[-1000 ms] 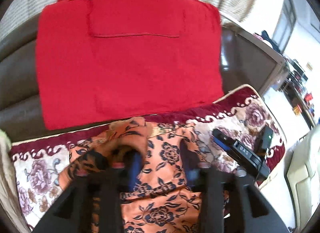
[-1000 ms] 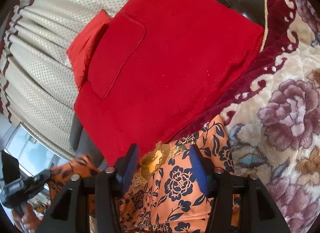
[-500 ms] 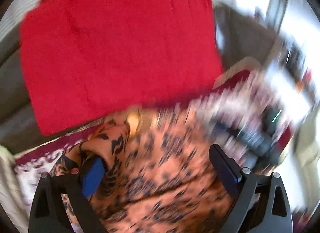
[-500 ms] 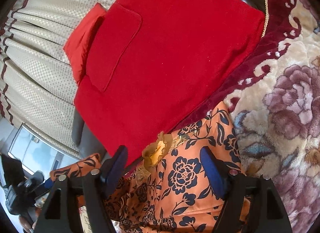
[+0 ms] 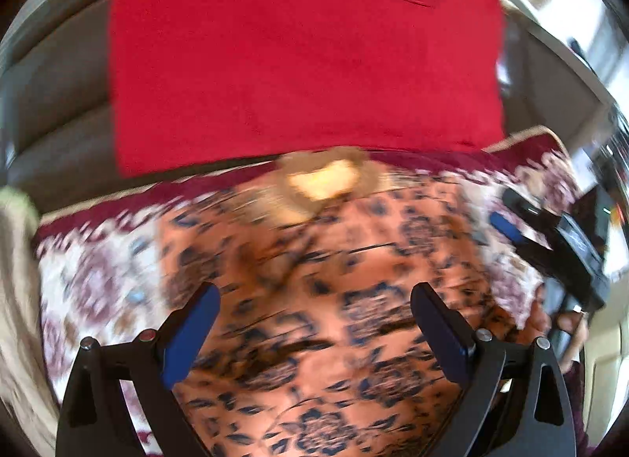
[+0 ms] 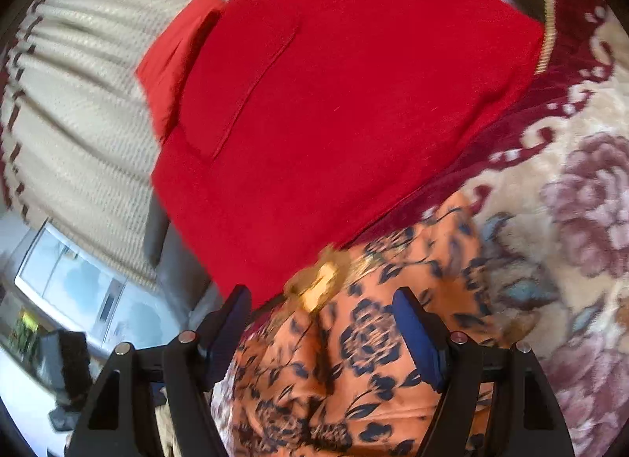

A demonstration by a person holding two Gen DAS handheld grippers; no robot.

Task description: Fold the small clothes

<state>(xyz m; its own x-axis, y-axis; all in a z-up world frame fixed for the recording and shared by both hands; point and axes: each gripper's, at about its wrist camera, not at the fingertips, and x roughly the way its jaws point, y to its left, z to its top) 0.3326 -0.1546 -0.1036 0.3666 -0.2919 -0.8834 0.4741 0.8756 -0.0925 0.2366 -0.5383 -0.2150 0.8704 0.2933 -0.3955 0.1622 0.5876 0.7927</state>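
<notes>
Red cushion behind garment (touching).

The small orange garment carries a dark navy flower-and-leaf print, with a gold-yellow patch at its top edge. It lies on a plush cream blanket patterned with mauve roses and edged in a maroon border with cream scrolls. Behind stands a plain red cushion against a cream dotted curtain with maroon marks.
</notes>
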